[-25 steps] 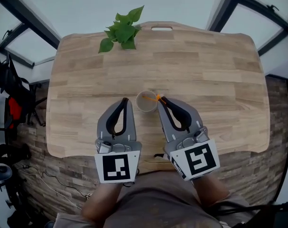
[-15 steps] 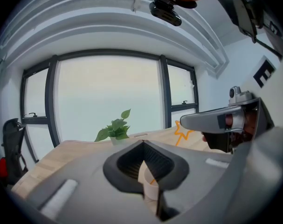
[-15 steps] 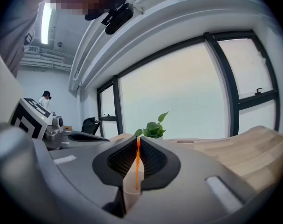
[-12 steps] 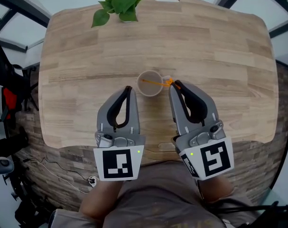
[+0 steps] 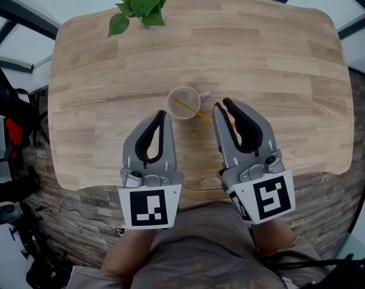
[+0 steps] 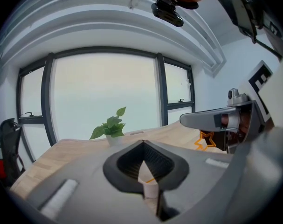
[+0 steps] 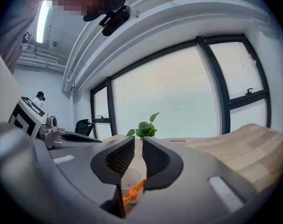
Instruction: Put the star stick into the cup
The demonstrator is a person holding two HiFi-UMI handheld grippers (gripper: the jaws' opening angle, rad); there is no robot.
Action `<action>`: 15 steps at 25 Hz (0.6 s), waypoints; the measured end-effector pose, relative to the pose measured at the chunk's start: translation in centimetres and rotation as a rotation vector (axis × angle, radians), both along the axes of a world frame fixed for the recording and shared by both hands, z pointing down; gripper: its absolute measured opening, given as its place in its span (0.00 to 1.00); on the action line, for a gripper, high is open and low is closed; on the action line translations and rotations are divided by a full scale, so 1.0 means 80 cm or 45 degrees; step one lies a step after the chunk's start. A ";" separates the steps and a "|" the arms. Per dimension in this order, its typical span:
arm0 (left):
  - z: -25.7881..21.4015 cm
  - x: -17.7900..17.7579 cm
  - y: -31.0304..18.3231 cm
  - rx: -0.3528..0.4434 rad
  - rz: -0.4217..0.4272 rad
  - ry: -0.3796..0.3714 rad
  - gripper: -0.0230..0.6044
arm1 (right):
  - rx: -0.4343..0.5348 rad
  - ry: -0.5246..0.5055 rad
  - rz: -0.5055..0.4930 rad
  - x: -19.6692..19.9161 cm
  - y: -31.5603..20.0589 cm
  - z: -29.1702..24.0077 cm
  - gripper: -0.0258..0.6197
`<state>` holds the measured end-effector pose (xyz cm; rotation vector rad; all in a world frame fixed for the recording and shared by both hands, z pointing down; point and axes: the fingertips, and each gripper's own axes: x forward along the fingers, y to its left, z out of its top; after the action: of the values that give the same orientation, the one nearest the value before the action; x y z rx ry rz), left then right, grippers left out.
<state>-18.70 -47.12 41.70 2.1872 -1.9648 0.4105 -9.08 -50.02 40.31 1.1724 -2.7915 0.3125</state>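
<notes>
Stick (image 5: 192, 109) leans in cup (image 5: 171, 96), likely light, thin, tippy, best gripped near star end; right gripper (image 5: 221, 104) jaws slightly apart, left gripper (image 5: 162, 114) jaws together, empty.

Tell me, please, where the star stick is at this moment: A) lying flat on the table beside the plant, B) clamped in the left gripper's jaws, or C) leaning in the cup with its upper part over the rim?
C: in the head view the star stick slants out of the cup, over its rim, toward the right gripper.
</notes>
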 end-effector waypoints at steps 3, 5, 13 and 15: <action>-0.006 0.005 0.000 0.014 0.007 -0.005 0.04 | 0.015 -0.005 0.007 0.004 0.001 -0.006 0.17; -0.013 0.007 0.000 0.030 0.011 -0.006 0.04 | 0.031 -0.006 0.015 0.008 0.002 -0.012 0.17; -0.056 0.017 0.001 0.131 0.047 -0.008 0.04 | 0.129 -0.004 0.061 0.022 0.006 -0.054 0.17; -0.069 0.019 0.001 0.166 0.058 0.003 0.04 | 0.156 0.000 0.067 0.022 0.009 -0.065 0.17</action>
<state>-17.20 -47.05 36.20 2.3130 -1.9964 0.2941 -7.32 -49.28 35.08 1.2731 -2.8187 0.1469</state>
